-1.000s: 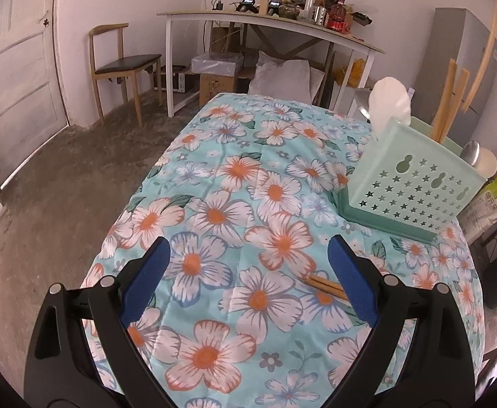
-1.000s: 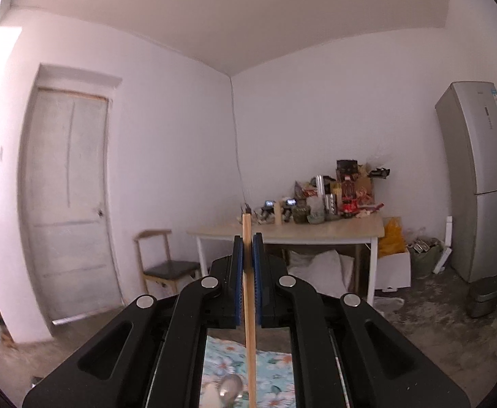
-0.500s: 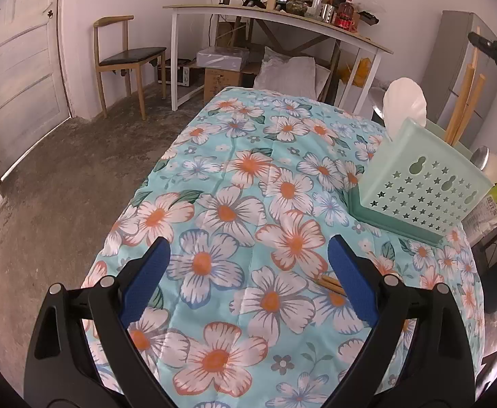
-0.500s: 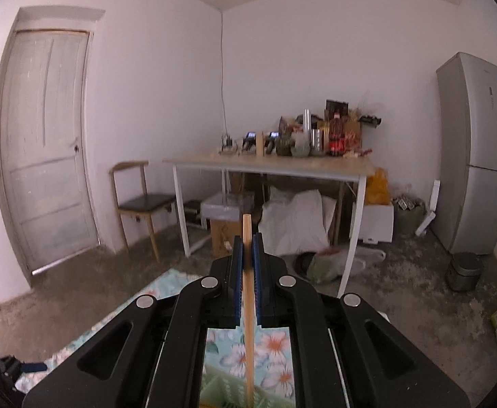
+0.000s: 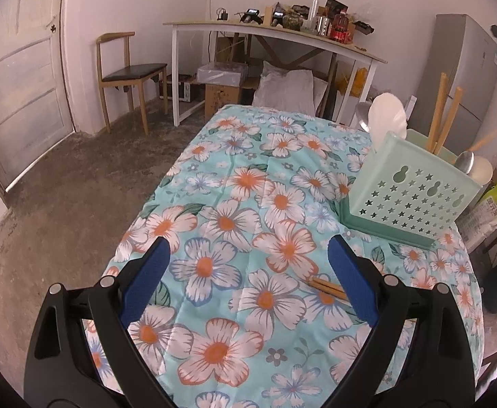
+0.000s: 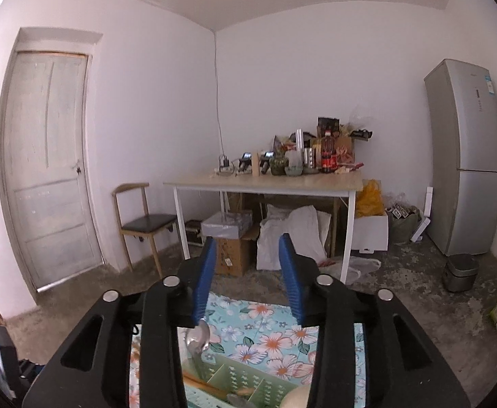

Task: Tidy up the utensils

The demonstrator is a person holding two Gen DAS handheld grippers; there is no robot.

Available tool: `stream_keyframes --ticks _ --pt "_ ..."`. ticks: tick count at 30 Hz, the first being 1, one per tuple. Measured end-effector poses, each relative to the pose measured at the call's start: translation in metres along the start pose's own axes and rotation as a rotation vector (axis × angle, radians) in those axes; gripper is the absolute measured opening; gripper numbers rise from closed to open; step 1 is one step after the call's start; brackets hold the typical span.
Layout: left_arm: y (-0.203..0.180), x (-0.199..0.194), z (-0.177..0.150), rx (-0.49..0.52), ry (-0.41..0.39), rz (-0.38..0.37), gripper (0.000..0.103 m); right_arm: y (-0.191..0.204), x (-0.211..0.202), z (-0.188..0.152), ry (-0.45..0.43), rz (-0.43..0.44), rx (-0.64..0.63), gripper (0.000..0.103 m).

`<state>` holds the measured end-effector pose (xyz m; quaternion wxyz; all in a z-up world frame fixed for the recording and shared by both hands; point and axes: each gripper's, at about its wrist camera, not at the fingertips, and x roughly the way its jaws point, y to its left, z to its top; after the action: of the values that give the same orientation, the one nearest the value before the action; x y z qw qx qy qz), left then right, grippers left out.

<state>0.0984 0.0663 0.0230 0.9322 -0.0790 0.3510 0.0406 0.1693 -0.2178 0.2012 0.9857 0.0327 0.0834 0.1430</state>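
A mint-green utensil basket [image 5: 413,200] stands on the right of the floral tablecloth [image 5: 248,210]. It holds wooden chopsticks [image 5: 440,115], a white spoon [image 5: 386,117] and a metal spoon [image 5: 465,161]. A pair of wooden chopsticks [image 5: 326,287] lies on the cloth beside my left gripper's right finger. My left gripper [image 5: 248,273] is open and empty above the cloth. My right gripper [image 6: 247,273] is open and empty above the basket [image 6: 245,382], where chopsticks [image 6: 211,387] and a metal spoon [image 6: 198,335] show below it.
A white table [image 6: 265,183] loaded with bottles and clutter stands at the far wall, boxes and sacks beneath. A wooden chair [image 5: 131,71] and a door [image 5: 17,91] are at the left. A grey fridge [image 6: 464,156] is at the right.
My right gripper has opened and let go of the chopstick, which now stands in the basket. The left gripper has stayed open and shifted slightly.
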Motion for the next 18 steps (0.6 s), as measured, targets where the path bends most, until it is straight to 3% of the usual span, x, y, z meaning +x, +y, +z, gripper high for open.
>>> stream_keyframes --ticks 7,11,15,18 --pt "-0.003 -0.013 0.001 0.014 -0.033 -0.009 0.09 0.007 -0.064 0.002 -0.043 0.025 0.001 0.051" --pt "0.0 -0.019 -0.001 0.012 -0.052 -0.029 0.09 0.01 -0.103 -0.014 -0.042 0.055 0.039 0.06" --pt "0.003 -0.016 -0.006 0.019 -0.034 -0.069 0.09 0.013 -0.115 -0.055 0.059 0.062 0.068 0.069" --pt "0.003 -0.013 -0.012 0.031 -0.021 -0.095 0.09 0.013 -0.11 -0.106 0.203 0.019 0.102 0.07"
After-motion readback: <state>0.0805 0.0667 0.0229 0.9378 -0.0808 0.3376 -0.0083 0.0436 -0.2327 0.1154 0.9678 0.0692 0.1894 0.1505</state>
